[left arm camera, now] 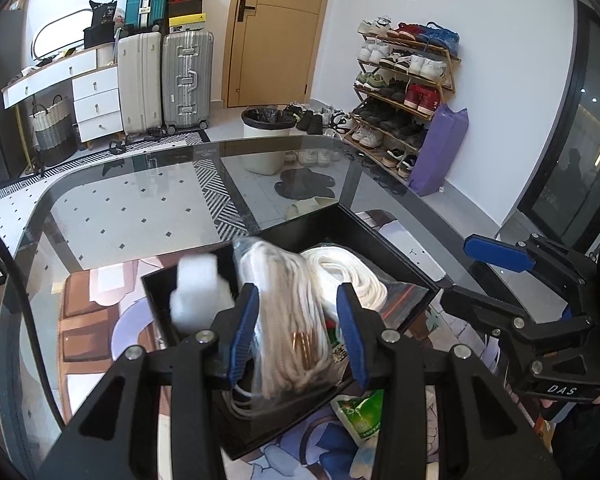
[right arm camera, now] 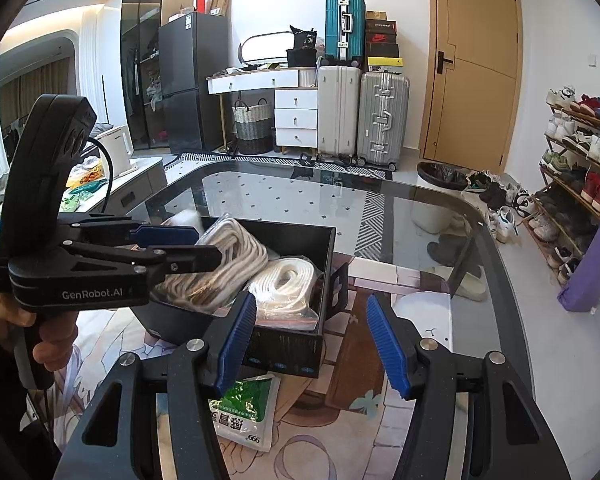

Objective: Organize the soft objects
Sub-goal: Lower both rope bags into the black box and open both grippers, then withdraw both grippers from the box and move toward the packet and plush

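Reading the left wrist view from its left edge, a blurred white foam piece (left arm camera: 202,294) sits at left of centre, over the near-left part of the black box (left arm camera: 300,232). Just to its right, the left gripper (left arm camera: 298,332) occupies the lower centre, its blue-padded jaws spread apart on either side of a bagged rope bundle (left arm camera: 284,312); the pads stand close beside the bag, but contact cannot be confirmed. Right of that bundle, a second white rope coil (left arm camera: 348,272) lies inside the box in its own clear bag. A green-and-white packet (left arm camera: 362,416) lies on the table (left arm camera: 132,208) at lower centre, just outside the box's near edge. At the right edge of the frame the right gripper (left arm camera: 496,276) is seen from the side, jaws parted, clear of the box. In the right wrist view, the left gripper (right arm camera: 180,248) enters from the left, held by a hand (right arm camera: 40,328) at lower left, its jaws reaching over the rope bundle (right arm camera: 228,264) in the box (right arm camera: 300,240). The white coil (right arm camera: 288,284) lies to the right of it. The packet (right arm camera: 244,412) lies at lower centre. The right gripper (right arm camera: 312,344) fills the bottom of the frame, jaws wide apart and holding nothing, in front of the box's near wall.
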`<state>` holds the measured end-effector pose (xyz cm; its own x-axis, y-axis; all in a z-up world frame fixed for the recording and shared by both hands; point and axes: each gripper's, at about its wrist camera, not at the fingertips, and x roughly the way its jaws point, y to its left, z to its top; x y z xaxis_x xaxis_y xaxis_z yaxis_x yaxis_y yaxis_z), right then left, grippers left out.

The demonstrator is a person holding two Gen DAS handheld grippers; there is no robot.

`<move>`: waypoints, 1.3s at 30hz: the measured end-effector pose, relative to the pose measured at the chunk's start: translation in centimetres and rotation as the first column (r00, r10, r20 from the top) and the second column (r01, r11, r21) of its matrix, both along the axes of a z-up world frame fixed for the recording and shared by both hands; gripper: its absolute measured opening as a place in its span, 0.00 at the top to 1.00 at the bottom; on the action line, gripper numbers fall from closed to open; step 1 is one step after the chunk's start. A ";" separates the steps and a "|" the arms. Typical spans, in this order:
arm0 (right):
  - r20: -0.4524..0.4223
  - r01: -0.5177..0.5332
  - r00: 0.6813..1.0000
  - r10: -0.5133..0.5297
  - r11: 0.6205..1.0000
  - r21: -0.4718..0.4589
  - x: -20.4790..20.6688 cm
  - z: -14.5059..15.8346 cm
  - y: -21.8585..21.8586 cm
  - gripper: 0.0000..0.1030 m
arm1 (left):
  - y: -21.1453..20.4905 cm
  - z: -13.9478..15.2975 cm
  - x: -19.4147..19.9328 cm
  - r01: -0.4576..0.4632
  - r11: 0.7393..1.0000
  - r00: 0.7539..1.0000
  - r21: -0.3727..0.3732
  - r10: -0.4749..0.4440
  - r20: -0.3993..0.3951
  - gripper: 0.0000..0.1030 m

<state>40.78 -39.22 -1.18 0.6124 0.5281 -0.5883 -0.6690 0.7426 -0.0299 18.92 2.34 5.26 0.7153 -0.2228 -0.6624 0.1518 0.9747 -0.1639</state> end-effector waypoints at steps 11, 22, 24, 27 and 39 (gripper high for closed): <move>-0.019 -0.007 1.000 0.008 0.999 0.043 -1.3 -0.3 -0.5 0.05 | 0.7 1.1 -3.9 -0.026 0.999 0.997 0.045 0.022 0.070 0.26; -0.021 -0.031 0.999 0.032 0.999 0.016 -3.2 -1.5 -0.7 0.01 | 1.4 0.9 -8.5 -0.111 0.990 0.981 0.081 0.097 0.166 0.00; -0.022 -0.036 0.999 0.036 0.999 0.008 -3.7 -1.6 -0.8 0.01 | 1.5 0.5 -9.1 -0.114 0.990 0.982 0.085 0.099 0.164 0.00; -0.024 -0.044 0.999 0.044 0.999 -0.001 -4.2 -1.9 -0.9 0.01 | 1.6 0.0 -9.9 -0.125 0.988 0.981 0.096 0.109 0.163 0.00; -0.061 -0.035 0.998 0.034 0.999 -0.019 -5.4 -2.7 -1.9 0.01 | 0.5 -1.8 -11.6 -0.103 0.988 0.989 0.116 0.089 0.119 0.00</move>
